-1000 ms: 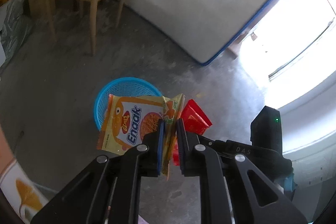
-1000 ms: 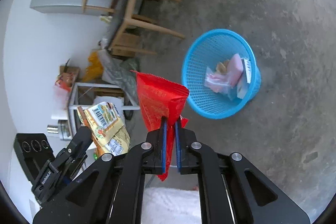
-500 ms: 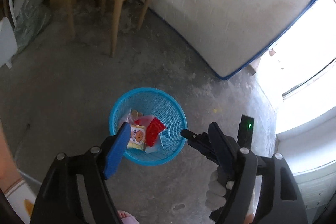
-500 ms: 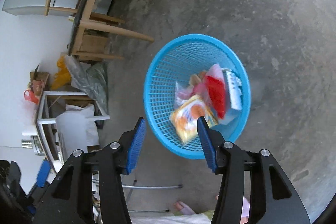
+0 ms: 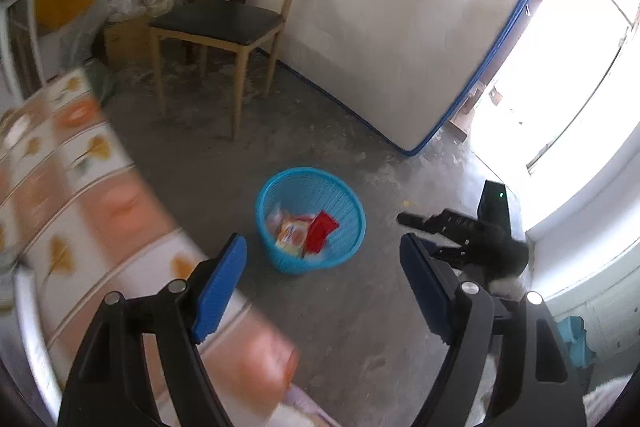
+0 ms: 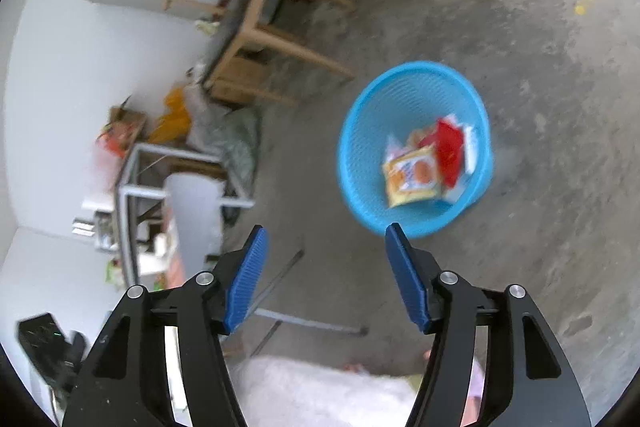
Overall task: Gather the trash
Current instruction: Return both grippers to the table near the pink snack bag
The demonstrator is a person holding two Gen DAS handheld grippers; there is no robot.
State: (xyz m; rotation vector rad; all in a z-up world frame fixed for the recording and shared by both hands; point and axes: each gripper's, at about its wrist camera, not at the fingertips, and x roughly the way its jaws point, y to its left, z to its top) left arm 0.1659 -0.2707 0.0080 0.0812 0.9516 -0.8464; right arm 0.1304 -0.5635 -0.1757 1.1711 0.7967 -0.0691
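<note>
- Left wrist view: the left gripper (image 5: pixel 322 281) has two black angular arms tipped with ribbed blue pads (image 5: pixel 219 287). Its jaws are opening, already wide apart, with nothing between them.
- Beyond and between the pads, well apart from them, a round blue plastic basket (image 5: pixel 347 227) with a fine mesh wall stands on a rough grey concrete floor (image 5: pixel 192 155).
- Inside the basket lie crinkled wrappers: a yellow-orange snack packet (image 5: pixel 291 233) and a glossy red wrapper (image 5: pixel 320 233), touching each other.
- The right gripper (image 5: pixel 448 227) shows as a dark shape to the right of the basket, apart from it.
- A wooden chair (image 5: pixel 224 19) with a dark padded seat stands farther back, beside a white mattress (image 5: pixel 400 19) with blue edging leaning upright.
- A blurred cloth with an orange and white leaf print (image 5: pixel 60 187) fills the left edge.
- Right wrist view: the right gripper (image 6: pixel 322 273) has the same black arms and ribbed blue pads (image 6: pixel 246 279). Its jaws are opening, with nothing between them.
- The blue plastic basket (image 6: pixel 360 131) sits above and right of the pads, near the right one, not touching.
- The yellow-orange snack packet (image 6: pixel 412 177) lies flat in it, and the red wrapper (image 6: pixel 450 147) lies against its right side.
- The wooden chair (image 6: pixel 256 23) appears tipped by the lens, upper left, above a grey metal frame (image 6: pixel 132 187).
</note>
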